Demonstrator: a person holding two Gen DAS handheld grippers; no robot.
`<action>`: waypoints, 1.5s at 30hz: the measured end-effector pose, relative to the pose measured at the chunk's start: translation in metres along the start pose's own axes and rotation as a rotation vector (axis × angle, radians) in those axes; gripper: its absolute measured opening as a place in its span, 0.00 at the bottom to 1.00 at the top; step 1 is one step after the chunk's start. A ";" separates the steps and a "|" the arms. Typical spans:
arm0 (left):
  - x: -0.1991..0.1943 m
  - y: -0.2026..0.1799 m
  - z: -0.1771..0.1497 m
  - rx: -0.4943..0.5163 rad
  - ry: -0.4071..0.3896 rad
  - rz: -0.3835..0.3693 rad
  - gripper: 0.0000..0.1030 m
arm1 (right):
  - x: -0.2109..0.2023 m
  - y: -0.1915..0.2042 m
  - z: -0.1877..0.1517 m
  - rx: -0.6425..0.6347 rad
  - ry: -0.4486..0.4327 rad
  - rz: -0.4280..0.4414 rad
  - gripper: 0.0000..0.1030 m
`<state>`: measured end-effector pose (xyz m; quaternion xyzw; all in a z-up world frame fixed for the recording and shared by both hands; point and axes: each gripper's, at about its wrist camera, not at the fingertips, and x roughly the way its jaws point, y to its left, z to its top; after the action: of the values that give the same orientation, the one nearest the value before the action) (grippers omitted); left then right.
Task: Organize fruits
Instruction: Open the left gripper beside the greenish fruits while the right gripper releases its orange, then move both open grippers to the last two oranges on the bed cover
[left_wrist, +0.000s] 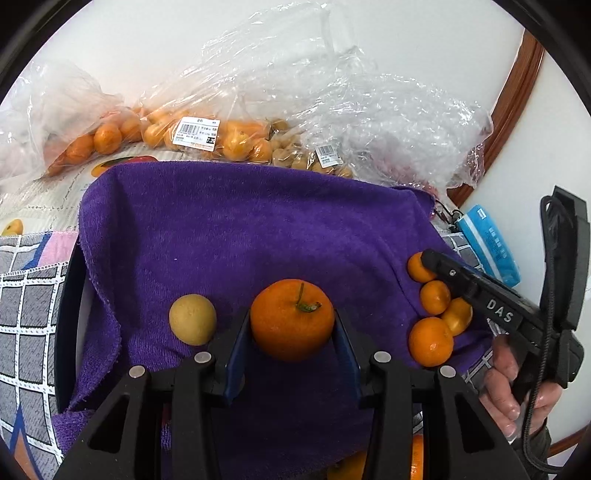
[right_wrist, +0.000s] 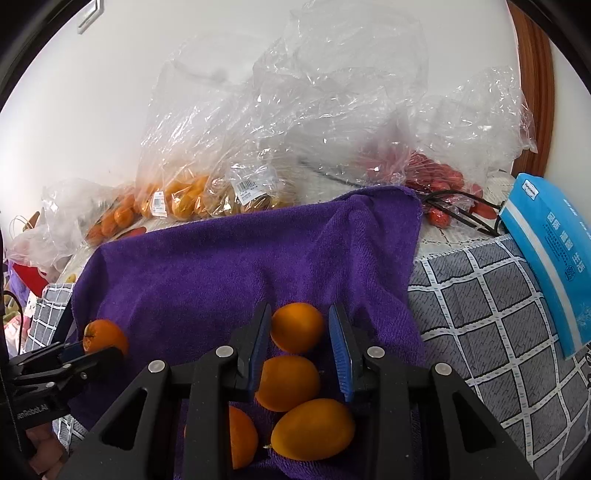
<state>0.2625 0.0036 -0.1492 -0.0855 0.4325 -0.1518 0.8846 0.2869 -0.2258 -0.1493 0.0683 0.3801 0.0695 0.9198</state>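
Fingers of the left gripper (left_wrist: 292, 325) are clamped on the big orange (left_wrist: 291, 318), one pad on each flank, stem up. The right gripper (right_wrist: 300, 345) stands with its fingers as near together as they go, pads against the farthest small orange (right_wrist: 297, 326) of a cluster.

By size: the purple towel (left_wrist: 236, 229) covers most of the surface, draped over a dark tray whose edge shows at the towel's left side. Behind its far edge lie clear plastic bags (left_wrist: 229, 133) of small orange fruit, at least three of them, and one with red fruit (right_wrist: 436, 177) toward the far right corner. A blue packet (right_wrist: 550, 258) lies off the towel's right edge on the checked cloth (right_wrist: 498, 314).

On the towel I count one big orange near the front middle, one yellowish round fruit (left_wrist: 192, 319) just beside it to the left, and four small oranges grouped along the right edge.

My reading: sorting by kind is under way, the big orange about to be set down. Next it calls for a spot apart from the small ones, then a gentle release so it does not roll.
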 end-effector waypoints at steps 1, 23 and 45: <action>0.000 0.000 0.000 0.002 0.000 0.003 0.40 | -0.002 0.000 0.000 0.000 -0.006 0.000 0.32; -0.052 -0.008 0.005 0.026 -0.119 0.072 0.42 | -0.053 0.020 0.004 -0.053 -0.135 -0.034 0.43; -0.103 0.047 -0.097 -0.083 -0.059 0.145 0.42 | -0.104 0.074 -0.099 -0.089 0.039 0.094 0.45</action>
<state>0.1353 0.0813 -0.1462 -0.0949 0.4174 -0.0668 0.9013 0.1383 -0.1649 -0.1338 0.0437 0.3911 0.1306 0.9100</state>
